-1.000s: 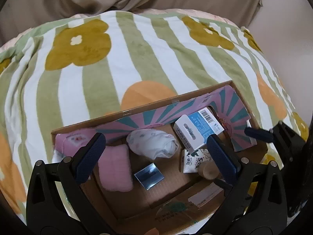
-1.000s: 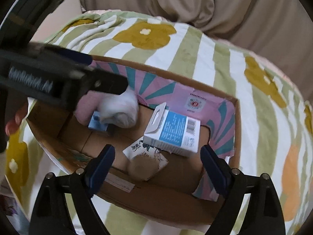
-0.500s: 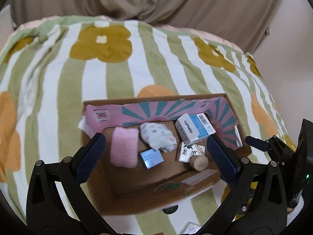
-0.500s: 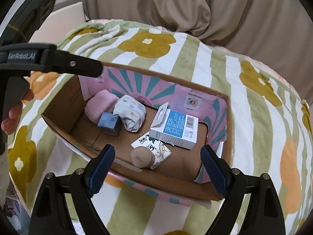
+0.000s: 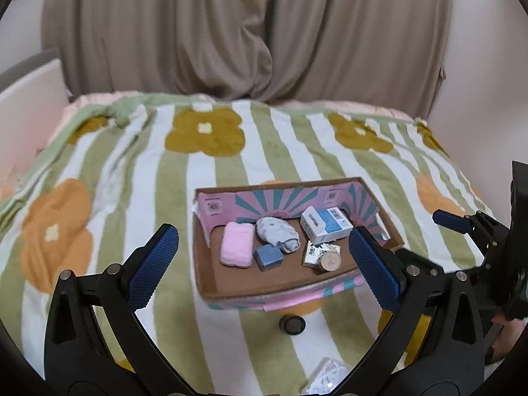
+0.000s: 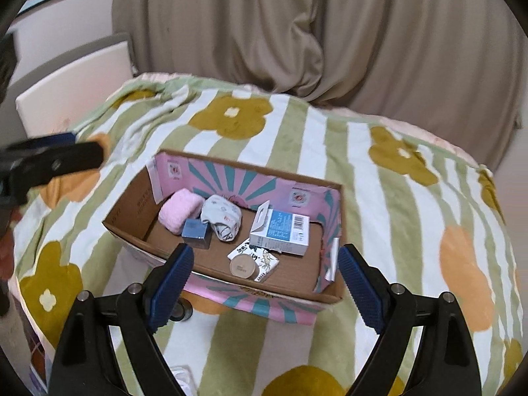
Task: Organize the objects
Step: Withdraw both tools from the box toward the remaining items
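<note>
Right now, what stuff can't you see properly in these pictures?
- Small dark round thing on the blanket: too small in the left wrist view; the right gripper's finger hides most of it in the right wrist view.
- White packet: cut off by the bottom edge, both views.
- Printing on the blue-and-white box: too small.
- Left gripper in the right wrist view: blurred.

Soft, even indoor light falls on the striped blanket (image 5: 264, 151) with only faint shadows inside the cardboard box (image 5: 211, 283) at its middle, while fisheye distortion bends the curtain (image 6: 297, 33) behind it and motion blur smears the left gripper (image 6: 49, 161) at the frame's edge.
</note>
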Tool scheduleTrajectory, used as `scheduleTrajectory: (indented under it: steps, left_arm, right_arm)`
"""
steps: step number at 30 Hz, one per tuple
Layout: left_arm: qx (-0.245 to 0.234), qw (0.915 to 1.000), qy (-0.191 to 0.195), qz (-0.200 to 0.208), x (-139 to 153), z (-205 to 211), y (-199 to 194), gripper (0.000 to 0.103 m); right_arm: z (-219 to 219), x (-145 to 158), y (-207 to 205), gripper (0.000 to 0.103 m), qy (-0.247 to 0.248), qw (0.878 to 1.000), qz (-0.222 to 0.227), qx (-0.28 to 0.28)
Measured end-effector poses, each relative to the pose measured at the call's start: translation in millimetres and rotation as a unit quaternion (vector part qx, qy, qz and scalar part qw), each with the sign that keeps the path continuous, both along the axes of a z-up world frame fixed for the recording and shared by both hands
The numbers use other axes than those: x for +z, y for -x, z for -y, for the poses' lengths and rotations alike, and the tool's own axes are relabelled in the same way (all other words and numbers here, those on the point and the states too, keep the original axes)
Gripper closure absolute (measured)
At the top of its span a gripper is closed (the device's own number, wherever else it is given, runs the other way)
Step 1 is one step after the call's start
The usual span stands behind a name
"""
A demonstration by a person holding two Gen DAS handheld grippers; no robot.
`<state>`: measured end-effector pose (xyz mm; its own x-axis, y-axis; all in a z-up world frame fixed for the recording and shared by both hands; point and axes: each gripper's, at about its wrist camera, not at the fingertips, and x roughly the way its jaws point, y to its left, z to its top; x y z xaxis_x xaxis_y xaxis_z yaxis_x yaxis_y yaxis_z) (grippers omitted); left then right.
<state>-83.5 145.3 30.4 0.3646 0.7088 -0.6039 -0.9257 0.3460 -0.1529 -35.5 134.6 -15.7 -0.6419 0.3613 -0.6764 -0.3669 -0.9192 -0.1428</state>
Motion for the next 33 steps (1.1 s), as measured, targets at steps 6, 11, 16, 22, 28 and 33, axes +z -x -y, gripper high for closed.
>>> scheduleTrajectory:
  steps: [6, 11, 16, 22, 28, 33]
  left_arm:
    - [0.016, 0.9986, -0.051, -0.007, 11, 63, 10, 0.0]
    - [0.021, 0.9975, -0.068, -0.001, 4, 108, 12, 0.0]
    - [0.021, 0.9972, -0.07, 0.019, -14, 146, 15, 0.0]
    - [0.011, 0.9967, -0.08, 0.008, -23, 170, 10, 0.0]
    - [-0.03, 0.9965, -0.078, 0.005, -28, 172, 0, 0.0]
    - [-0.075, 0.9966, -0.031, 0.015, -57, 160, -13, 0.0]
  right_arm:
    - [17, 19, -34, 0.003, 0.005, 0.999, -0.045, -0.014]
    - [35, 25, -63, 0.002, 0.005, 0.997, -0.069, -0.028]
    - [55, 24, -102, 0.002, -0.003, 0.994, -0.094, -0.05]
    - [74, 25, -134, 0.002, -0.022, 0.992, -0.111, -0.061]
    - [77, 32, -146, 0.002, -0.012, 0.99, -0.131, -0.057]
    - [76, 30, -151, 0.002, -0.011, 0.989, -0.134, -0.055]
